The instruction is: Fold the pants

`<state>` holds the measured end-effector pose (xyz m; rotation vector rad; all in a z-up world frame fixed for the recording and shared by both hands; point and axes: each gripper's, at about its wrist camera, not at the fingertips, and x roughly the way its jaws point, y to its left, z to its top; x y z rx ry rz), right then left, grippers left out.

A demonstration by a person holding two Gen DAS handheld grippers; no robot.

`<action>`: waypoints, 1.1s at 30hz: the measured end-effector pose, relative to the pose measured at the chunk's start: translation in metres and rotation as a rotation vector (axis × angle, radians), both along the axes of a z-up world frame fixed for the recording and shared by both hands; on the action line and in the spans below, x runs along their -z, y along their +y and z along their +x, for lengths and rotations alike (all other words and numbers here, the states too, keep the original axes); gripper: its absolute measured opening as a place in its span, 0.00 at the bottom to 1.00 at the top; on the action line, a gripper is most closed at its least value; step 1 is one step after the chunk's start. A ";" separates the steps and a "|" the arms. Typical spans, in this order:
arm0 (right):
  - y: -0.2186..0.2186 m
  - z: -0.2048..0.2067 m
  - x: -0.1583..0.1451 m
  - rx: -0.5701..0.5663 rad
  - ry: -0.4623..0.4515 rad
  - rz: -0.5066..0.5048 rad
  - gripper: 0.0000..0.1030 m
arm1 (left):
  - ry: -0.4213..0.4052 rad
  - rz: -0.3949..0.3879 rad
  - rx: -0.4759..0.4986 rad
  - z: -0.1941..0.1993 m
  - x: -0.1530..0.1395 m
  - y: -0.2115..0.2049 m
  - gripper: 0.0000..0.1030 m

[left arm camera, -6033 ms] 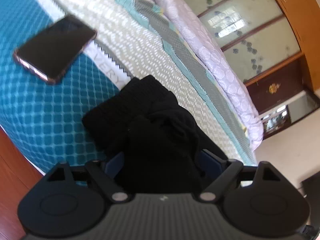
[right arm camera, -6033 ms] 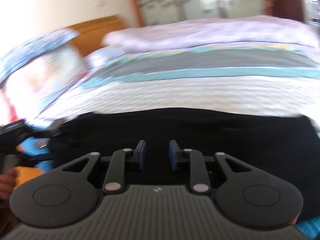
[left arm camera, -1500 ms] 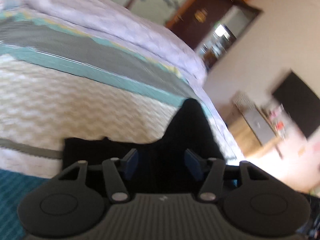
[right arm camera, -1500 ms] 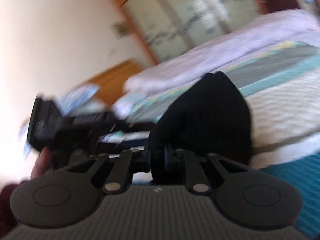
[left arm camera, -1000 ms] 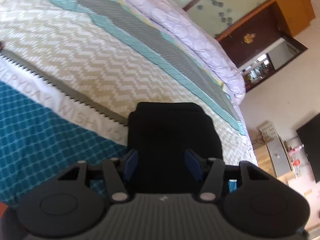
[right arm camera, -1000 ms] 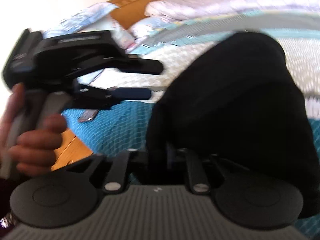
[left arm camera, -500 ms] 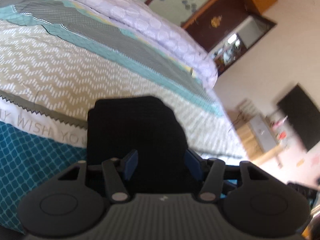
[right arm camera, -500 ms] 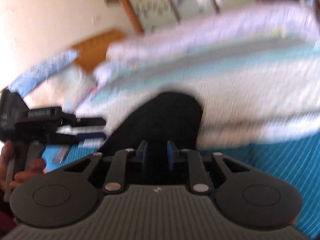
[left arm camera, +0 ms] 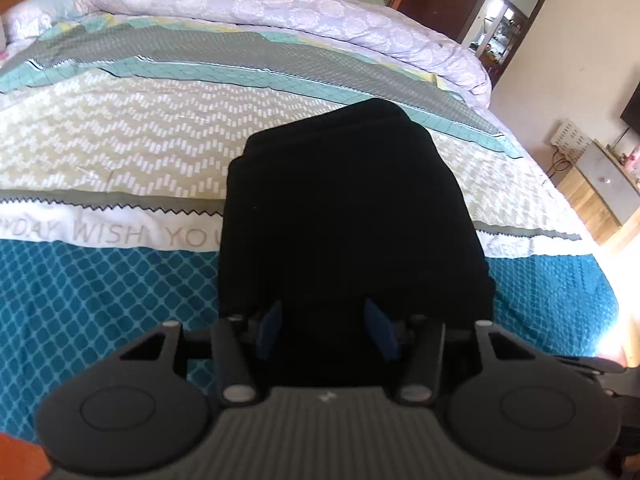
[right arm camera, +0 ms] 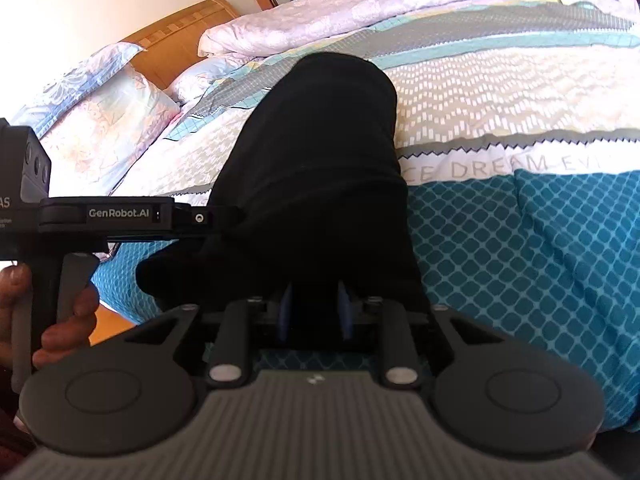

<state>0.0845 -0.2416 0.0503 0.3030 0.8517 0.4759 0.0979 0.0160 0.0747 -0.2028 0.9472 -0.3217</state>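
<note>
- Black pants (left arm camera: 344, 216), folded to a compact stack, lie on the bedspread (left arm camera: 100, 292) across its teal, white and chevron bands.
- Left gripper (left arm camera: 326, 330): jaws have just been closing, near edge of pants between the blue pads; actual pinch cannot be told.
- Right gripper (right arm camera: 315, 312): jaws narrow, just reopened slightly, dark cloth between them; grip unclear.
- Left hand (right arm camera: 48, 312) on the handle.

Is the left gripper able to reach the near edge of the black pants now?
Probably yes. The left gripper is already at the near edge of the folded black pants, fabric lies between its fingers, and nothing on the bedspread blocks it.
</note>
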 end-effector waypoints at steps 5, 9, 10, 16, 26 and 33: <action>-0.006 -0.004 -0.013 0.024 -0.043 -0.010 0.29 | -0.030 0.070 -0.008 -0.010 -0.008 -0.005 0.49; -0.014 -0.006 -0.025 0.057 -0.086 -0.011 0.30 | -0.032 0.087 -0.012 -0.018 -0.012 -0.007 0.50; -0.015 -0.007 -0.028 0.069 -0.092 -0.007 0.30 | -0.030 0.087 -0.014 -0.019 -0.012 -0.007 0.51; -0.018 -0.005 -0.026 0.079 -0.068 0.017 0.31 | -0.029 0.094 -0.014 -0.021 -0.010 -0.007 0.53; -0.014 0.006 0.009 0.099 0.113 0.058 0.37 | -0.024 0.105 -0.011 -0.025 -0.006 -0.008 0.59; -0.012 0.002 0.010 0.095 0.113 0.069 0.41 | -0.014 0.114 0.034 -0.027 -0.002 -0.017 0.92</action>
